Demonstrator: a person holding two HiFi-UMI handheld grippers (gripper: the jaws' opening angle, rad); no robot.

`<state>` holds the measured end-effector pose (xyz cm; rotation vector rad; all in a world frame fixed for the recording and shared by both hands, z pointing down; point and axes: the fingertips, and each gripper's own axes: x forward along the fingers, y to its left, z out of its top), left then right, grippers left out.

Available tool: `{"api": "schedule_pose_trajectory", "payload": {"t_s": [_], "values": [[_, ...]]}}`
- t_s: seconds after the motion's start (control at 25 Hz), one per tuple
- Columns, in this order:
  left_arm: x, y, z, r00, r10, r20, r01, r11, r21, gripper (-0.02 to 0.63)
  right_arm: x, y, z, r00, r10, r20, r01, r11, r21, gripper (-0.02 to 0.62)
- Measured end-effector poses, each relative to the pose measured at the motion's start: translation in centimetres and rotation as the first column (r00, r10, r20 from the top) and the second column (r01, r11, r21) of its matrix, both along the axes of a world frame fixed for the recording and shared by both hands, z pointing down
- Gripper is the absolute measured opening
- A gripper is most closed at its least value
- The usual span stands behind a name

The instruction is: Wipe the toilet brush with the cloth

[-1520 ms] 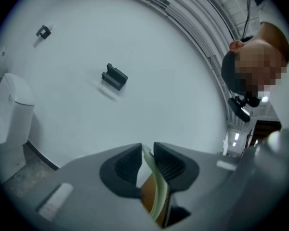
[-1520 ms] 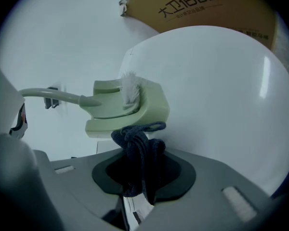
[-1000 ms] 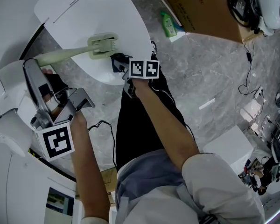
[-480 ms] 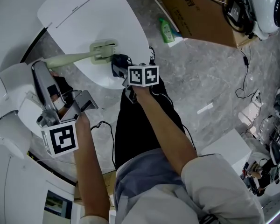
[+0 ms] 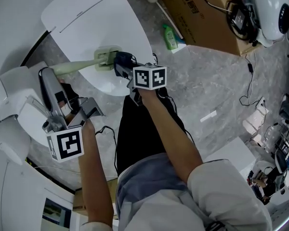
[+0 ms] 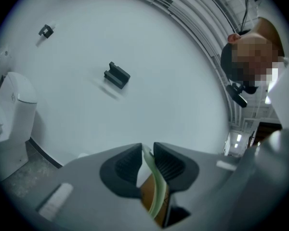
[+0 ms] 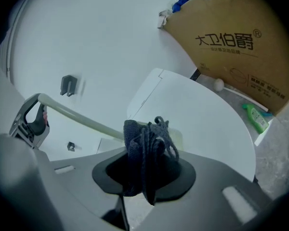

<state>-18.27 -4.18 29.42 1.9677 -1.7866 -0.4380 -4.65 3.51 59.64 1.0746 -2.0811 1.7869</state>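
White closed toilet lid [image 5: 86, 18] is the landmark. The pale green plastic toilet brush [image 5: 105, 57] lies over the lid's near edge. Its flat head is over the lid and its long handle runs off the lid's left side. The left gripper [image 6: 145, 159], left of the lid, is clenched on the handle end, with a thin green strip pinched between its dark pads. The right gripper [image 7: 143, 167] is clamped on a bunched dark blue-grey cloth [image 7: 147, 138]. The cloth is up against the brush head's right side, over the lid's front edge. Brown cardboard box [image 5: 202, 13] sits right of the lid. A green plastic bottle [image 5: 170, 36] lies on the grey marbled floor [image 5: 216, 81] between the lid and the box.
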Motion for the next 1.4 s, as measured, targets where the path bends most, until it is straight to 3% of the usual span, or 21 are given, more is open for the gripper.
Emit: {"api": "schedule_pose_trajectory", "payload": {"t_s": [0.16, 0.32, 0.48, 0.84, 1.4], "values": [[0.2, -0.2, -0.1, 1.0, 0.007, -0.011, -0.007, 1.0, -0.001, 0.0, 0.1, -1.6, 1.2, 1.0, 0.012, -0.01, -0.012, 0.999, -0.044, 0.107], [-0.2, 0.0, 0.1, 1.0, 0.003, 0.007, -0.003, 1.0, -0.018, 0.0, -1.4, -2.3, 2.2, 0.997, -0.057, -0.049, 0.052, 0.995, -0.088, 0.107], [-0.2, -0.4, 0.2, 1.0, 0.007, 0.023, -0.007, 1.0, -0.028, 0.0, -1.8, -2.9, 2.2, 0.99, -0.113, -0.085, 0.107, 0.991, -0.076, 0.107], [-0.4, -0.3, 0.2, 0.999, 0.01, 0.036, -0.009, 1.0, -0.028, 0.0, -2.7, -2.9, 0.8, 0.991, -0.136, -0.015, 0.135, 0.988, -0.07, 0.107], [-0.5, -0.2, -0.2, 1.0, 0.013, 0.027, -0.012, 0.999, -0.037, 0.0, -2.4, -3.2, -2.1, 0.993, -0.098, 0.071, 0.105, 0.99, -0.097, 0.107]]}}
